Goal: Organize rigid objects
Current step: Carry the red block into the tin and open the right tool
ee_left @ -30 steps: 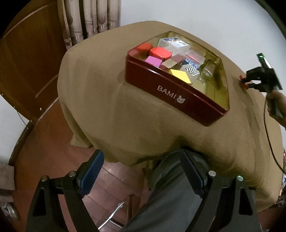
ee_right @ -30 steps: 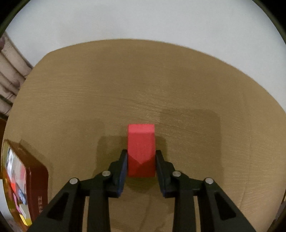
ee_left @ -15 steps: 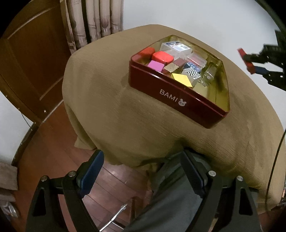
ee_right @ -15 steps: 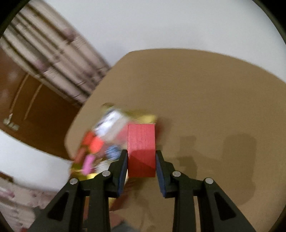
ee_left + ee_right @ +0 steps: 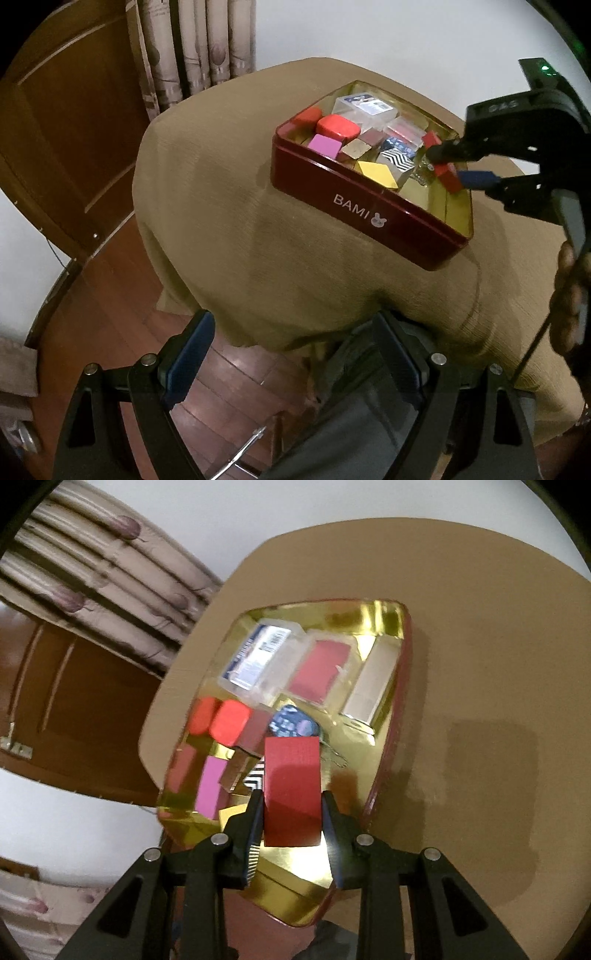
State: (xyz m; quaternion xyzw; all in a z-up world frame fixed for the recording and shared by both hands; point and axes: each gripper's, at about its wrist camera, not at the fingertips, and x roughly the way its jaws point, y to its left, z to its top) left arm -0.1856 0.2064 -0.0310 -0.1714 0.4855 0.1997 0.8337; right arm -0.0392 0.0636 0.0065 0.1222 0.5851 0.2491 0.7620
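right gripper (image 5: 291,812) has its black jaws pinched on a red block (image 5: 293,792), one pad flat against each side, and it holds the block in the air over the open tin (image 5: 369,206). from the left wrist view the same block (image 5: 445,173) shows just above the near right part of the tin, over a bare patch of gold floor, with the right gripper (image 5: 452,164) reaching in from the right and a hand (image 5: 570,295) on its handle at the edge of the picture.

below the block the tin is dark red outside, gold inside, with "bami" and a small rabbit face printed on its long side. it already holds a clutter of pieces: a clear plastic case (image 5: 258,657) with a printed label at the far end, a second clear case with a red inside (image 5: 321,670) beside it, two rounded orange-red blocks (image 5: 338,125), a pink block (image 5: 323,144), a yellow block (image 5: 376,171) and a black-and-white zigzag cube (image 5: 397,160).

the tin sits on a table under a tan cloth (image 5: 258,240). left gripper (image 5: 295,362) hangs well back off the near edge of the table, its jaws spread wide with nothing between them, above a dark wooden floor (image 5: 110,295). behind the table are a wooden door (image 5: 66,129), a curtain (image 5: 192,44) and a white wall.
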